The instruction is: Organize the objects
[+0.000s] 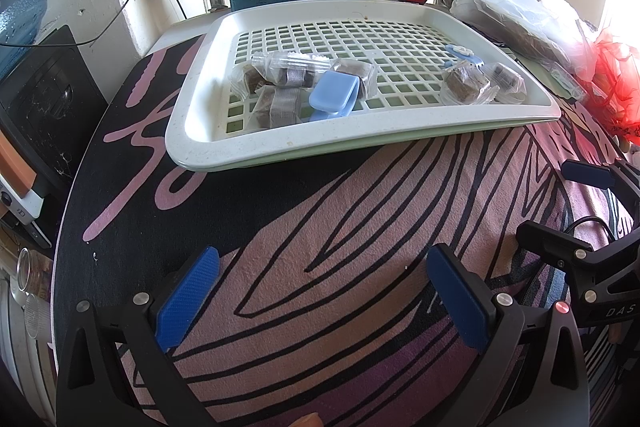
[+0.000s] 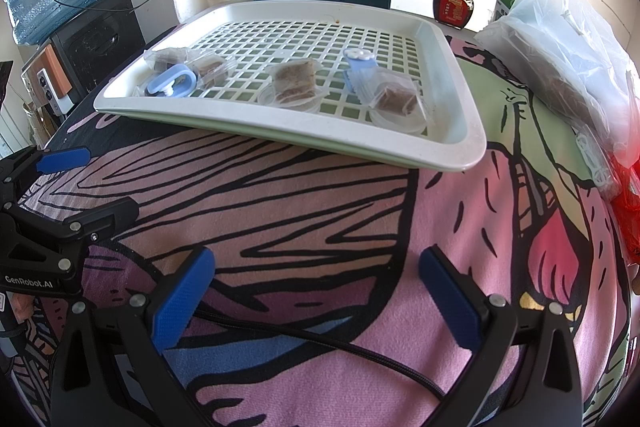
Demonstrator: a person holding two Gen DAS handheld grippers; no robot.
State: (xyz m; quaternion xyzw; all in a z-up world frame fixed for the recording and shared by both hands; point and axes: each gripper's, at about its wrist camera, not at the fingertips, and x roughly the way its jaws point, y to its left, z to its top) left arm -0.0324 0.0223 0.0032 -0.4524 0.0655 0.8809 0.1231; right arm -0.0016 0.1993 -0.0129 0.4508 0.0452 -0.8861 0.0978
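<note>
Left gripper (image 1: 322, 291), right gripper (image 2: 316, 291): jaws wide, empty.

White tray (image 1: 400, 125) with a square-grid floor, stacked on a pale green tray (image 1: 360, 147), lying flat at the far side of the tabletop. Contents: clear-wrapped brown blocks and two light-blue clips. Near-left cluster: several wrapped blocks (image 1: 280, 79) piled together, touching a rounded blue clip (image 1: 334, 95) at their right edge. Right group: two wrapped blocks (image 1: 464, 87) side by side on shallow clear lids; a second blue clip (image 1: 462, 53) with a white flower-shaped top lies just beyond them. In the right wrist view the same clip (image 2: 358, 73) lies between a middle block (image 2: 294, 85) and a near-right block (image 2: 398, 101).
</note>
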